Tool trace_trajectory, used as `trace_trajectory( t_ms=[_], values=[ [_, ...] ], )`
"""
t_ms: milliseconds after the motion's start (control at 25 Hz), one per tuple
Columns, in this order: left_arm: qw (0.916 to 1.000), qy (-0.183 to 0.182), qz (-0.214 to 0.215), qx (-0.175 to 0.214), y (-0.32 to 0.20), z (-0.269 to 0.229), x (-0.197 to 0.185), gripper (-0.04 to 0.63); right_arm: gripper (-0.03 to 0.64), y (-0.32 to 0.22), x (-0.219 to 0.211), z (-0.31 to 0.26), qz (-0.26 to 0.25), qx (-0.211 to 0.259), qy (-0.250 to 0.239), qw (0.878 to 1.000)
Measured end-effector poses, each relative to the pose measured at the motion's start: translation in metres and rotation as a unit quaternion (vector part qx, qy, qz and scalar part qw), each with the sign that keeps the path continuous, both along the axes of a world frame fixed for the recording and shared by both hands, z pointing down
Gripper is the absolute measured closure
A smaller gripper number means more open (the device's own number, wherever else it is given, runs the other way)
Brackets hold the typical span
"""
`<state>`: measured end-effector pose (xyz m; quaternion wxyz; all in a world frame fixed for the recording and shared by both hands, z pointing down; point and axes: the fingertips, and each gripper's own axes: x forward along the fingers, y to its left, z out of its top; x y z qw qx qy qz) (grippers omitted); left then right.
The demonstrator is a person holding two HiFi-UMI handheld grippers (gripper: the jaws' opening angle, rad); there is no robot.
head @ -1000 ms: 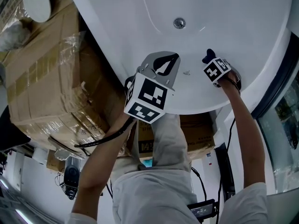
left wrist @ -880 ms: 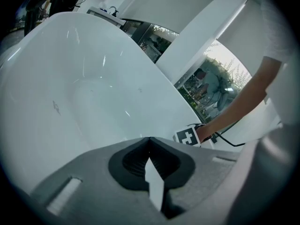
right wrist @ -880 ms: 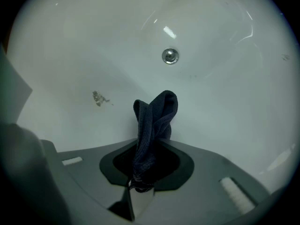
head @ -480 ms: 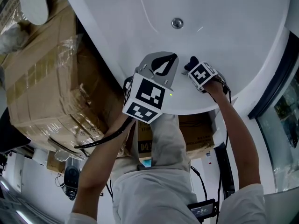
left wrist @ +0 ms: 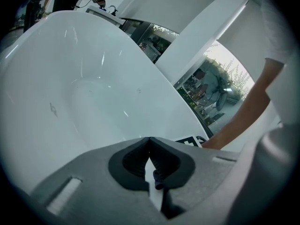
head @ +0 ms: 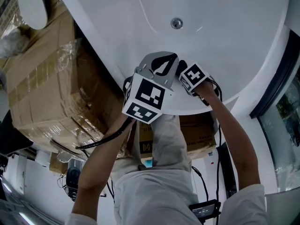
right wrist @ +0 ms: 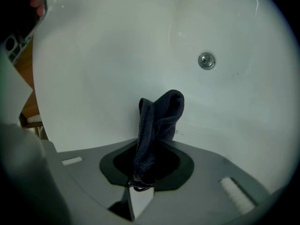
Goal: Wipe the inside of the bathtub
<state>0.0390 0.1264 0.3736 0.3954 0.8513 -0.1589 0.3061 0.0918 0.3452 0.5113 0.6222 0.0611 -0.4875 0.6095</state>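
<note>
The white bathtub fills the top of the head view, its round drain near the middle. My right gripper is shut on a dark blue cloth and presses it to the tub's near inner wall. In the right gripper view the cloth stands folded out of the shut right gripper, with the drain beyond it. My left gripper hovers over the tub's near rim, right beside the cloth. The left gripper is shut and holds nothing, facing the tub's basin.
Plastic-wrapped cardboard boxes stand against the tub's left side. A dark-framed glass wall runs along the right. Cables trail from the grippers past the person's legs. A white beam and windows lie beyond the tub's far rim.
My right gripper has slid the cloth leftward along the tub's near wall, ending right beside the left gripper. The left gripper has barely moved.
</note>
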Motion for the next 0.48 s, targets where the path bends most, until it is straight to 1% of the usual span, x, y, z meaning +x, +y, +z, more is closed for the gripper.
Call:
trace_trajectory(
  t_ms=[160,480],
  values=[
    [1.0,0.001,0.0,0.003,-0.005,0.001,0.004,0.597,0.549,-0.004,-0.027,-0.008,0.06,0.0,-0.023,0.998],
    [0.9999,0.002,0.005,0.01,-0.016,0.01,0.011,0.597,0.549,-0.013,-0.058,-0.015,0.128,0.007,-0.063,0.99]
  ],
)
